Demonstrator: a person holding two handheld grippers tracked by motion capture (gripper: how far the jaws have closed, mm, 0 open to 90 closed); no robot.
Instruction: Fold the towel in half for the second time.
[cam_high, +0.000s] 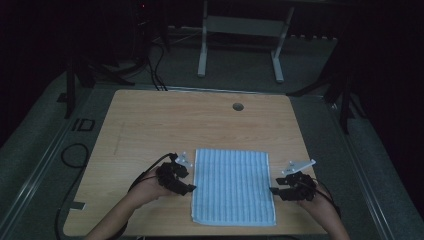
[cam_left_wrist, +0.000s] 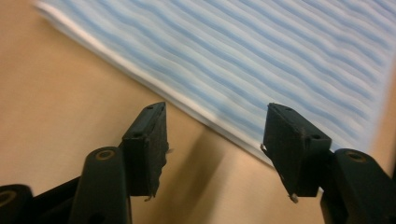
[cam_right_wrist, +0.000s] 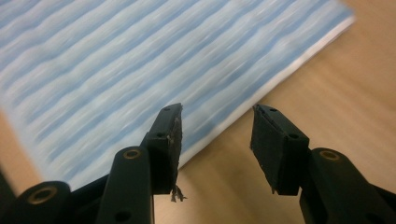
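Blue-striped towel (cam_high: 233, 186) is lying flat, folded into a neat rectangle, on the near half of the wooden table (cam_high: 150, 120), with a gripper parked at each side edge. Left gripper (cam_high: 188, 188) sits just off the towel's left edge, jaws about half open with nothing between them, just bare table and the hem showing past them in the left gripper view. Right gripper (cam_high: 273, 190) is the same story at the right edge, half open and empty. My guess at the risk: if either one closes from here it could pinch only the top layer, or miss the hem entirely, and the fold would drag open or skew.
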